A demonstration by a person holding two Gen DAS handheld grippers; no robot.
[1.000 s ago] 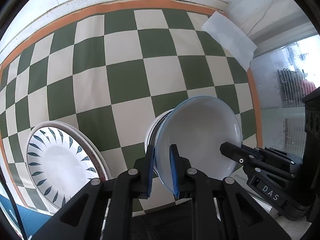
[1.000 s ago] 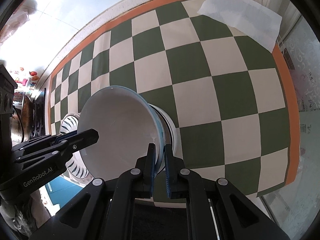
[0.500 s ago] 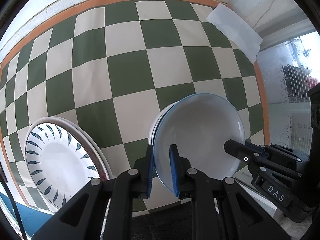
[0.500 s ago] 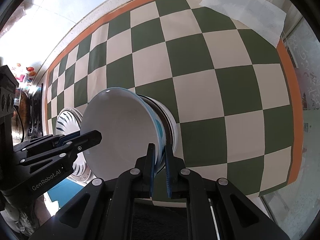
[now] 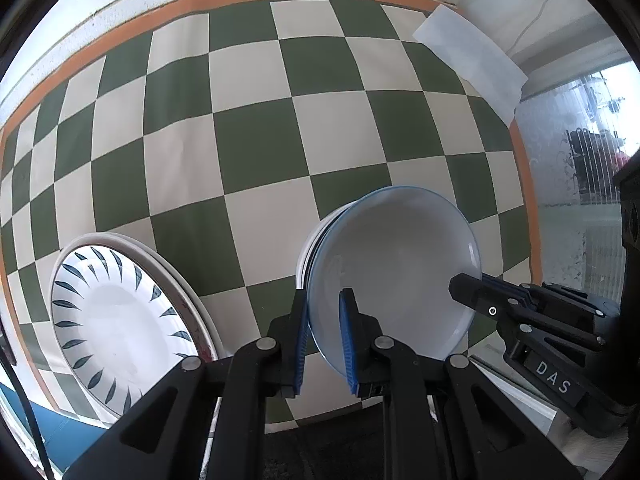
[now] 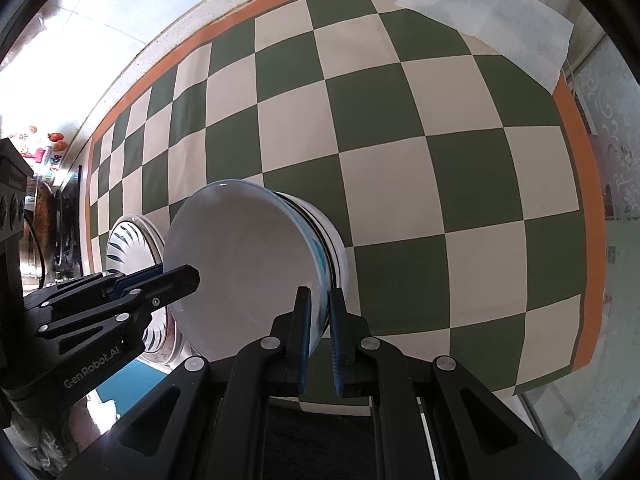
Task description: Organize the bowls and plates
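**Seating the top bowl squarely on the stack**

Both grippers clenched on one white bowl (image 5: pixel 394 280): left gripper (image 5: pixel 324 336) pinching the near-left rim, right gripper (image 6: pixel 319 336) pinching the opposite rim, each wall squeezed between blue finger pads (image 5: pixel 347 344). Bowl sitting in or just over the bowl stack (image 6: pixel 334 252), blue-banded and white rims showing beneath; whether fully seated, not clear from either view. Stack standing on the checkered mat (image 5: pixel 256 152) on the tabletop. Leaf-pattern plate (image 5: pixel 116 328) just left of the stack, not touching it. White cloth (image 6: pixel 492 20) well beyond the stack, at the mat's far corner.

Probably the nesting step. To do well:

- Keep both rims level, so no tilt and no wedging on one side.
- Lower straight down, centred over the stack.
- Release only once the bowl bears its own weight; opening one side first likely to tip it.
- Spread fingers just enough to clear the rim, then lift vertically, avoiding any drag on the stack or a knock against the plate.
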